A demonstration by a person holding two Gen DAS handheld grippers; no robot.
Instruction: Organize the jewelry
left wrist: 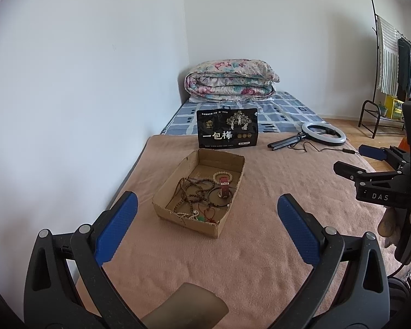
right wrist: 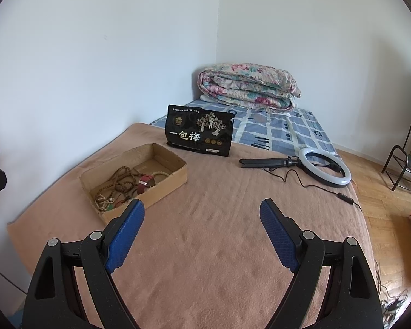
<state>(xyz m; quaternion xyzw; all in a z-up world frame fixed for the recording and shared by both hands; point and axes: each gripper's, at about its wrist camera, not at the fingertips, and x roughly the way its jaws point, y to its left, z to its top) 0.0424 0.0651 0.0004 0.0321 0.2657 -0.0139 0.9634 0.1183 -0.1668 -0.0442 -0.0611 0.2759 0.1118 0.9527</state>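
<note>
A shallow cardboard box [left wrist: 161, 201] [right wrist: 175, 176] sits on the pink blanket. It holds a tangle of brown bead strings [left wrist: 194, 189] [right wrist: 120, 181], a cream bead bracelet [left wrist: 223, 175], a red strap [left wrist: 224, 185] [right wrist: 144, 183], a dark bangle [left wrist: 219, 197] and a white strand with a green stone [left wrist: 201, 218] [right wrist: 108, 205]. My left gripper [left wrist: 208, 205] hovers just short of the box, open, nothing between its blue pads. My right gripper [right wrist: 202, 211] hangs open over bare blanket to the right of the box; it also shows in the left wrist view [left wrist: 356, 161].
A black snack bag [left wrist: 227, 127] [right wrist: 198, 130] stands behind the box. A ring light on a folded tripod [left wrist: 323, 133] [right wrist: 324, 168] with its cable lies at the right. A folded floral quilt [left wrist: 230, 79] [right wrist: 246, 85] rests at the far end. Wall on the left, wooden floor and clothes rack [left wrist: 394, 63] on the right.
</note>
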